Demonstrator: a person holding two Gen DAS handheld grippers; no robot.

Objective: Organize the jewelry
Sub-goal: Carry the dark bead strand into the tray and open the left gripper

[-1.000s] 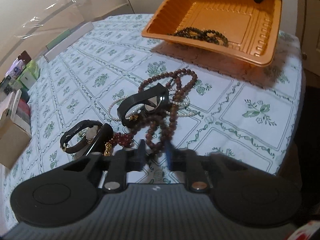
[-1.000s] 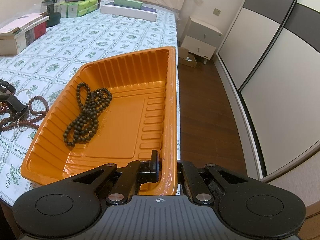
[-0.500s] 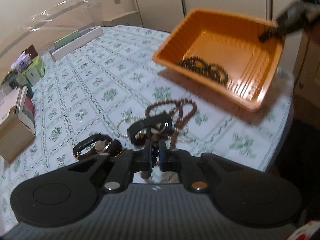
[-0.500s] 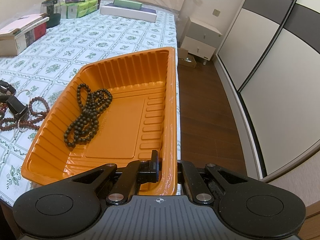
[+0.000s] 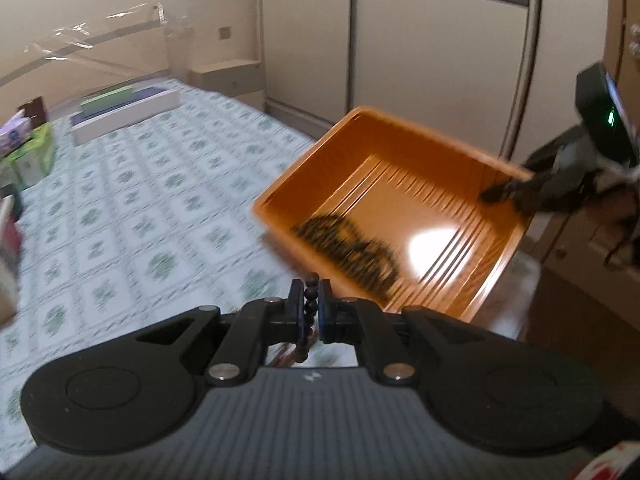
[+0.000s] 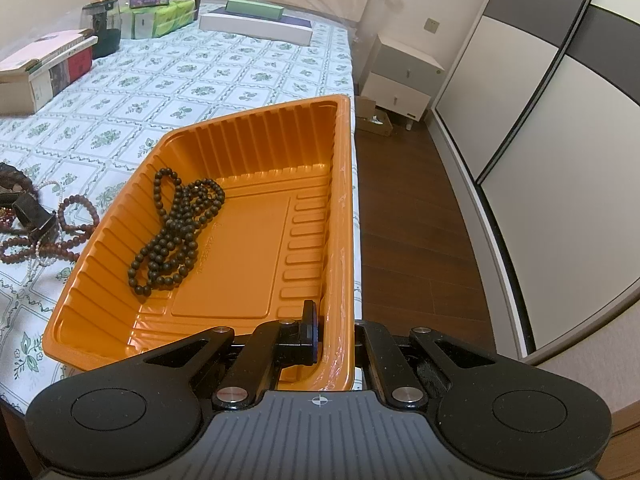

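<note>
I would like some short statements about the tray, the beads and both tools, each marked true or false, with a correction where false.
1. The left tool is shut on a bead string. True.
2. The orange tray is empty. False: a dark bead necklace lies inside it.
3. The right tool grips the tray by its rim. True: one finger is inside the wall, the other outside.
4. All jewelry is already in the tray. False: brown beads and other pieces lie on the tablecloth beside it.
5. The tablecloth is plain white. False: it has a green flower pattern.
</note>
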